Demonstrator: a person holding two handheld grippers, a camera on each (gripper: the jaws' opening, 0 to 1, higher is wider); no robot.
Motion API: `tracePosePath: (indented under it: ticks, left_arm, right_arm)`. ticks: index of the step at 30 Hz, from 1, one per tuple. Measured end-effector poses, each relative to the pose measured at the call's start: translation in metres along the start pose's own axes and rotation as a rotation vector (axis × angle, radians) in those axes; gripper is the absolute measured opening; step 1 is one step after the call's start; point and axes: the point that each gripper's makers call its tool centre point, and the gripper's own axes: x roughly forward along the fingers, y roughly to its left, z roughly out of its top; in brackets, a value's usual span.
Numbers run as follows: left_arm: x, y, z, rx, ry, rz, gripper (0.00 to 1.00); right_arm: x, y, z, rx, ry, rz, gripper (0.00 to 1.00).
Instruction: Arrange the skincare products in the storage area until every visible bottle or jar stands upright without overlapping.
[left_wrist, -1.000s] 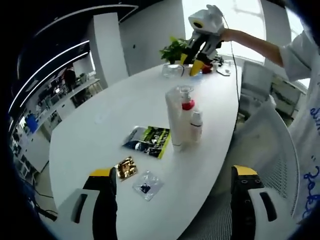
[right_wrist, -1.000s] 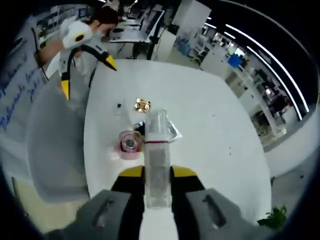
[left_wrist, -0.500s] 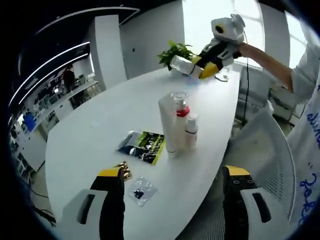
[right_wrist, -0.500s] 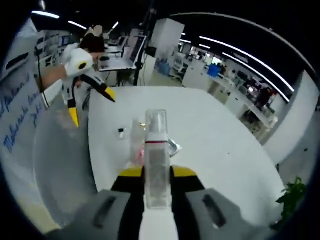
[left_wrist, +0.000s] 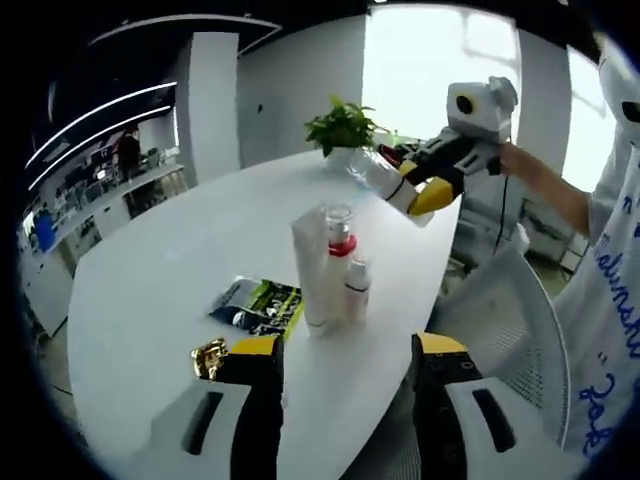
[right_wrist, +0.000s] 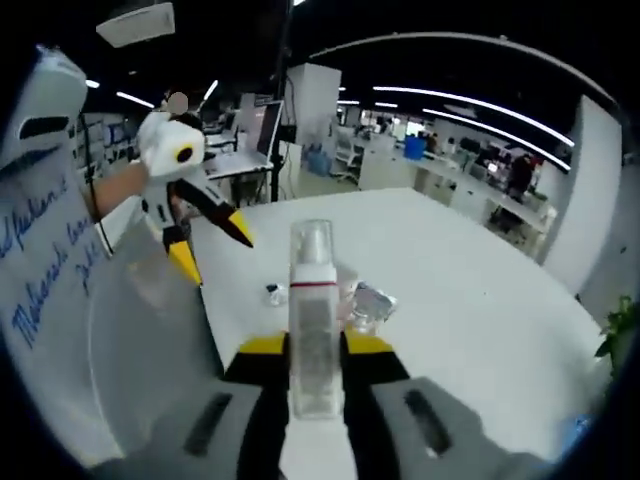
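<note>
Left claw (left_wrist: 340, 365) released, hanging near counter (left_wrist: 180, 260) edge. Standing bottle cluster (left_wrist: 328, 270) packed tight mid-counter. Right claw (right_wrist: 315, 350) clenched on clear pump bottle (right_wrist: 313, 310), airborne: risks slipping, or toppling cluster on set-down.

Bright indoor light, heavy fisheye bend.
Window (left_wrist: 440, 70) blown out; ceiling strips (right_wrist: 480, 100) glow; right gripper view soft, edges blurred.

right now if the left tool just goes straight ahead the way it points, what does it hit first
Probably the upright cluster: the tall white tube with the small white bottle beside it, standing ahead between the open left tool jaws. Depth is hard to judge through the fisheye.
</note>
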Motion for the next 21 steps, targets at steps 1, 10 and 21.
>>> tracePosePath:
  ticks: [1,10,21]
  left_arm:
    - [0.001,-0.001,0.0,-0.006,-0.002,-0.005,0.37]
    - [0.007,-0.01,0.01,-0.058,-0.065,-0.046,0.3]
    - [0.013,-0.014,0.027,-0.24,-0.187,-0.101,0.3]
  right_arm:
    - [0.002,0.005,0.0,0.007,-0.003,0.009,0.19]
    - [0.019,0.023,0.001,0.057,-0.04,0.029,0.19]
    - [0.034,0.043,-0.003,0.115,-0.073,0.045,0.18]
